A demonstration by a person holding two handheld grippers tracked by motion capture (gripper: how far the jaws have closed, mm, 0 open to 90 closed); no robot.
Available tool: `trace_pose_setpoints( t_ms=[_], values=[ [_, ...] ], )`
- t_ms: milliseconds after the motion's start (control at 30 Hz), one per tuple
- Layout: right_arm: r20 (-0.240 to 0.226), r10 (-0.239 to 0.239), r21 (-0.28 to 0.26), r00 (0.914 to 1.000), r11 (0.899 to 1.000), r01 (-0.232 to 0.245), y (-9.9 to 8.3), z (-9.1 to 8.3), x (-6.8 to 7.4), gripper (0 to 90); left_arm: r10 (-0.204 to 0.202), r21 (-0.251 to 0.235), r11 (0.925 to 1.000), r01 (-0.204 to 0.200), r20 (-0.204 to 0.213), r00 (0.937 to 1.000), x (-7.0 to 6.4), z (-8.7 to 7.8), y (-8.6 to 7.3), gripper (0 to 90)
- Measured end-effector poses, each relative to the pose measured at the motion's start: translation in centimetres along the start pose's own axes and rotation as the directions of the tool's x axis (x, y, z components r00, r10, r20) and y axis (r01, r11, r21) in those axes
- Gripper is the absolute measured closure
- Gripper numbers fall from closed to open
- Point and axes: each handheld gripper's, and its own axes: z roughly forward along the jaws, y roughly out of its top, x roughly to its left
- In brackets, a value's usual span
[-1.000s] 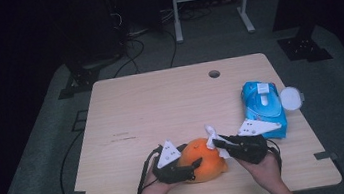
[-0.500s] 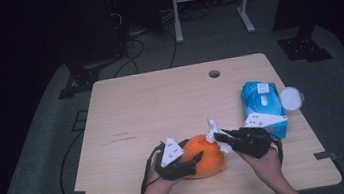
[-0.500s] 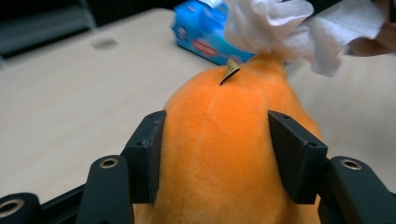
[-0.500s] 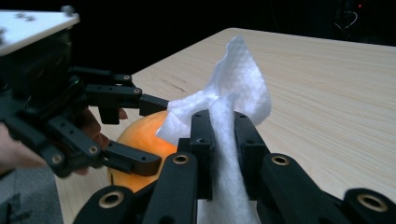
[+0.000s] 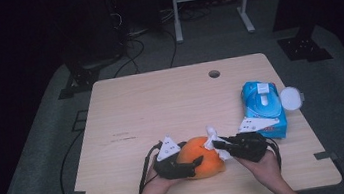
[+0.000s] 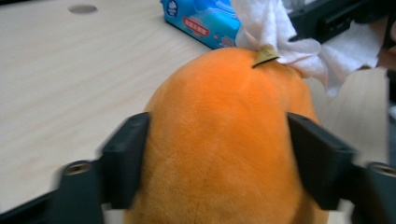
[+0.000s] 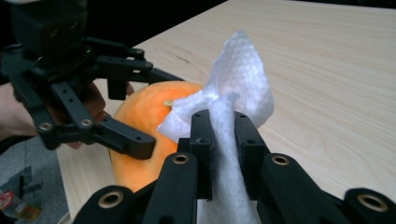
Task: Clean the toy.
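Orange plush toy (image 5: 200, 156) sits at the table's (image 5: 161, 103) near edge, left gripper (image 5: 189, 168) clamped around its sides. Right gripper (image 5: 219, 145), pinching a white tissue (image 7: 233, 88), presses it against the toy's top.

The table (image 5: 171, 107) is seen whole from a fixed camera above its near edge, faced forward and down; the left gripper view is taken low and very close, aimed across the orange plush (image 6: 224, 140) toward the far side; the right gripper view is aimed leftward at close range; the plush and white wipe (image 7: 233, 88) are shared by all three.
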Motion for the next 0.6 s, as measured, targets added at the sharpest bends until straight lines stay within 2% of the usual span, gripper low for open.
trace_pose_setpoints(
  t_ms=[33,67,100,133,167,233,267,300,333,367,400,467,500,533,600],
  values=[
    [0.001,0.003,-0.006,1.0,1.0,-0.003,0.2,-0.1,0.0,79.9,0.034,-0.022,0.9991,-0.035,-0.027,0.999,-0.4,-0.1,0.2,34.3],
    [0.005,-0.006,-0.017,1.0,1.0,0.006,0.4,-0.1,0.1,79.9,0.034,-0.022,0.9991,-0.035,-0.027,0.999,-0.4,-0.1,0.2,35.9],
    [0.007,-0.018,-0.023,0.9998,1.0,0.018,0.6,-0.2,0.2,79.9,0.121,-0.068,0.9896,-0.127,-0.086,0.9889,-1.3,-0.2,0.5,36.5],
    [0.004,-0.028,-0.032,0.9996,0.999,0.028,0.8,-0.3,0.3,79.9,0.121,-0.068,0.9896,-0.127,-0.086,0.9889,-1.3,-0.2,0.5,36.6],
    [0.008,-0.037,-0.037,0.9993,0.999,0.037,0.9,-0.3,0.4,79.9,0.169,-0.071,0.9816,-0.177,-0.107,0.9798,-1.7,-0.3,0.8,36.2],
    [0.012,-0.028,-0.031,0.9995,0.999,0.028,0.8,-0.2,0.2,80.0,0.148,-0.061,0.9864,-0.153,-0.082,0.9857,-1.4,-0.2,0.5,33.3],
    [0.008,-0.016,-0.027,0.9998,1.0,0.016,0.5,0.0,-0.2,80.0,0.115,-0.056,0.9914,-0.118,-0.058,0.9917,-1.1,-0.1,0.3,29.9],
    [0.008,-0.016,-0.027,0.9998,1.0,0.016,0.5,0.0,-0.2,80.0,0.115,-0.056,0.9914,-0.118,-0.058,0.9917,-1.1,-0.1,0.3,25.8],
    [0.004,0.008,-0.012,1.0,1.0,-0.008,-0.1,0.3,-0.8,80.1,0.082,-0.046,0.9954,-0.083,-0.031,0.9961,-0.7,-0.2,0.3,23.4],
    [0.001,0.022,-0.015,0.9998,1.0,-0.022,-0.3,0.3,-1.1,80.1,0.032,-0.047,0.9984,-0.033,-0.009,0.9994,-0.1,-0.3,0.3,23.4],
    [-0.002,0.032,-0.02,0.9995,0.999,-0.032,-0.4,0.2,-1.2,80.1,0.029,-0.044,0.9986,-0.03,-0.013,0.9995,-0.2,-0.3,0.3,24.1],
    [0.009,0.014,-0.019,0.9999,1.0,-0.014,0.0,0.1,-0.5,80.1,0.072,-0.038,0.9967,-0.073,-0.027,0.9971,-0.8,-0.1,0.3,28.6],
    [0.009,0.014,-0.019,0.9999,1.0,-0.014,0.0,0.1,-0.5,80.1,0.072,-0.038,0.9967,-0.073,-0.027,0.9971,-0.8,-0.1,0.3,29.5],
    [-0.015,-0.027,-0.03,0.9995,0.999,0.027,0.6,0.2,0.8,80.1,0.107,-0.038,0.9934,-0.108,-0.028,0.9939,-1.5,0.0,0.3,29.9],
    [-0.005,-0.089,-0.024,0.996,0.996,0.089,1.0,0.4,1.8,80.1,0.129,-0.032,0.991,-0.13,-0.034,0.991,-1.8,-0.1,0.3,29.5]
  ],
)
